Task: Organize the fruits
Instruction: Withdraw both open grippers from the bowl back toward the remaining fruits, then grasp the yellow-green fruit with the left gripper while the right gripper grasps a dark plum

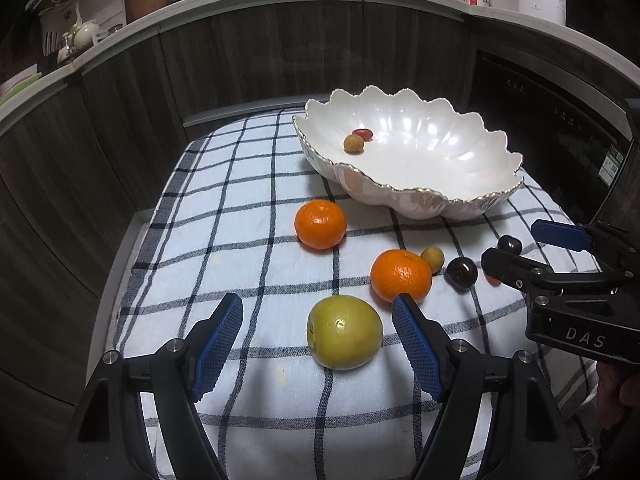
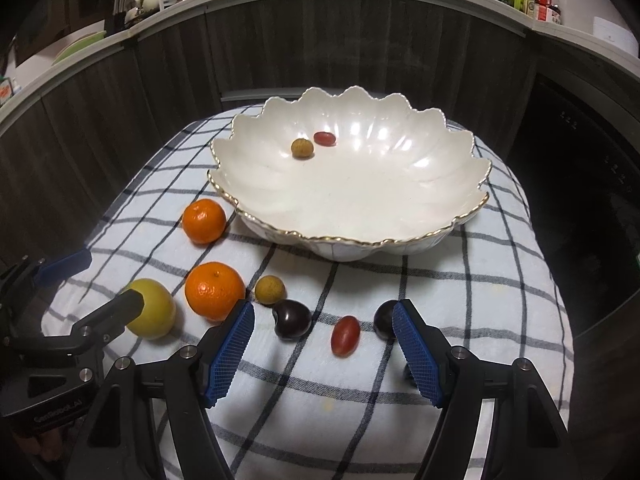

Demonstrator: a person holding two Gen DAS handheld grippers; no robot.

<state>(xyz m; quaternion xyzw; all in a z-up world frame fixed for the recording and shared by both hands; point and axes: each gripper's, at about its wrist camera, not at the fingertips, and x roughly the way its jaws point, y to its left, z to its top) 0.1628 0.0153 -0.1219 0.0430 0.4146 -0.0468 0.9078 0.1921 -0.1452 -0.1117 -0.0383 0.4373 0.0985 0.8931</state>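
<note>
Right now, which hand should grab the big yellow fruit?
Probably the left. The left gripper is open with the yellow fruit between its jaws. The right gripper is open over the red grape tomato, off to the side.

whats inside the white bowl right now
The white bowl holds two small fruits toward its far side: a tan round one and a red oval one. Its near inner wall is hidden by the rim.

fruit cluster (image 2: 256, 300) crowds cloth (image 2: 460, 320), bowl (image 2: 352, 240) behind
</note>
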